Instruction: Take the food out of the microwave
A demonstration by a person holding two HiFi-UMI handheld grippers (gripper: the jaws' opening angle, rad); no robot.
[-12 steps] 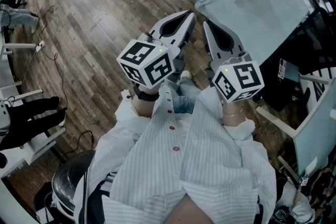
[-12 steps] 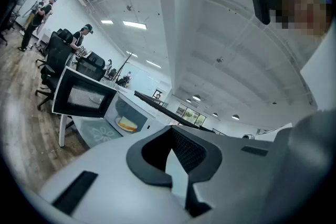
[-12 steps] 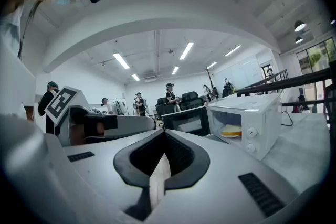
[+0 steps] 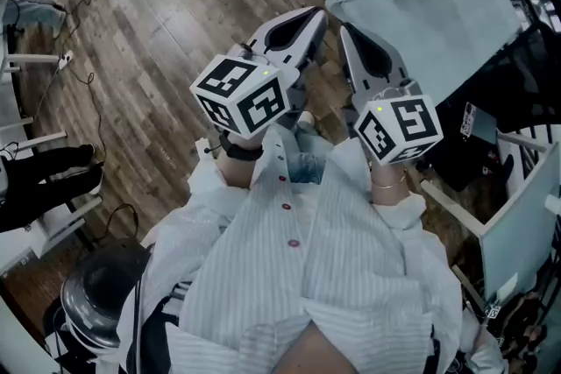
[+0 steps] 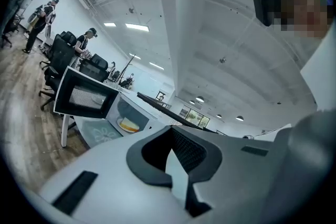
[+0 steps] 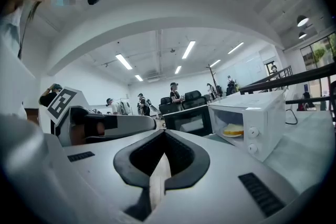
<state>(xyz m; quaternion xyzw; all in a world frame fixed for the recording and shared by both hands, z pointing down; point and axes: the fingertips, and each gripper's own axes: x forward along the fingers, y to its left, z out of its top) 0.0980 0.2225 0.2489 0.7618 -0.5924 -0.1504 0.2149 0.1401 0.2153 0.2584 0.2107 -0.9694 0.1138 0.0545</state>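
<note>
A white microwave (image 6: pixel 255 122) stands on a table with a pale teal cloth (image 4: pixel 443 13), its door (image 5: pixel 85 98) swung open. Inside, yellow food on a white plate (image 6: pixel 233 130) shows through the opening, and the same food (image 5: pixel 128 125) appears in the left gripper view. Both grippers are held in front of the person's chest, well short of the table. My left gripper (image 4: pixel 301 26) is shut with nothing in it and points level at the microwave. My right gripper (image 4: pixel 358 52) is also shut and empty, beside the left one (image 6: pixel 105 126).
Wooden floor (image 4: pixel 149 22) lies between the person and the table. Several people and black office chairs (image 5: pixel 58 57) stand beyond the microwave. Black equipment (image 4: pixel 526 83) crowds the table's right side. A grey domed object (image 4: pixel 96 293) sits at the lower left.
Both grippers have edged slightly toward the table, and the head view has shifted a little. The jaws stay shut.
</note>
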